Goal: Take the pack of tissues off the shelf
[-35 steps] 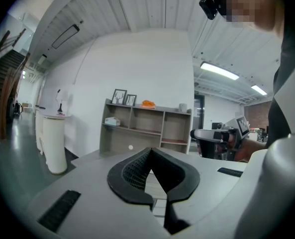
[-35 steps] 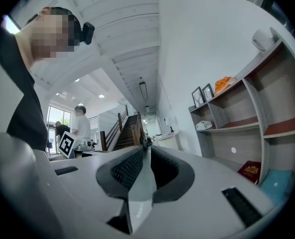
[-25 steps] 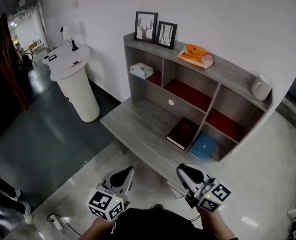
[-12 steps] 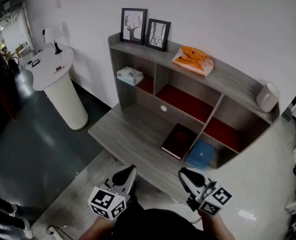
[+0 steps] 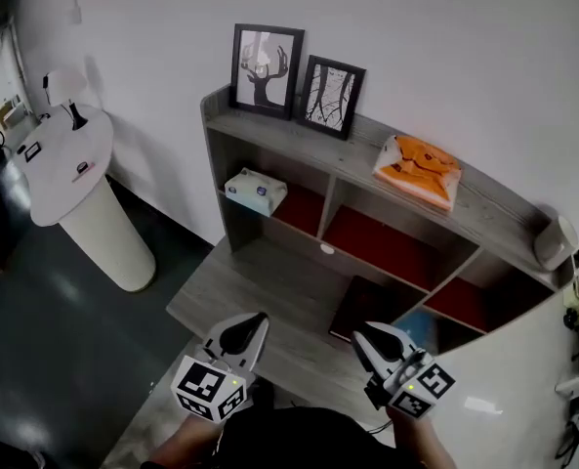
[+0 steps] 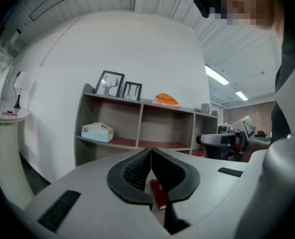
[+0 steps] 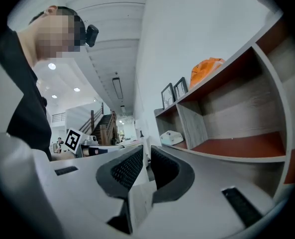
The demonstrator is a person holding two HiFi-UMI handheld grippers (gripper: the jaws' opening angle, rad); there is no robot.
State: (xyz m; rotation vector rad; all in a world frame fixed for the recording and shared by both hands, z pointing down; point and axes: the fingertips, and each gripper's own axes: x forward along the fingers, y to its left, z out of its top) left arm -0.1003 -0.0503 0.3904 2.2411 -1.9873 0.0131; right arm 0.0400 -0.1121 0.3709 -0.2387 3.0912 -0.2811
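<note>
Left gripper [image 5: 259, 318] and right gripper [image 5: 358, 333] closed, empty; driven ahead unopened, they would shove the pale blue-white soft tissue pack [image 5: 255, 191] deeper.

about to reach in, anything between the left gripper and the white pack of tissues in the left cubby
Nothing visible. The pack of tissues sits at the open front of its cubby, and the desk between it and the left gripper is bare. The dark book lies off to the right.
</note>
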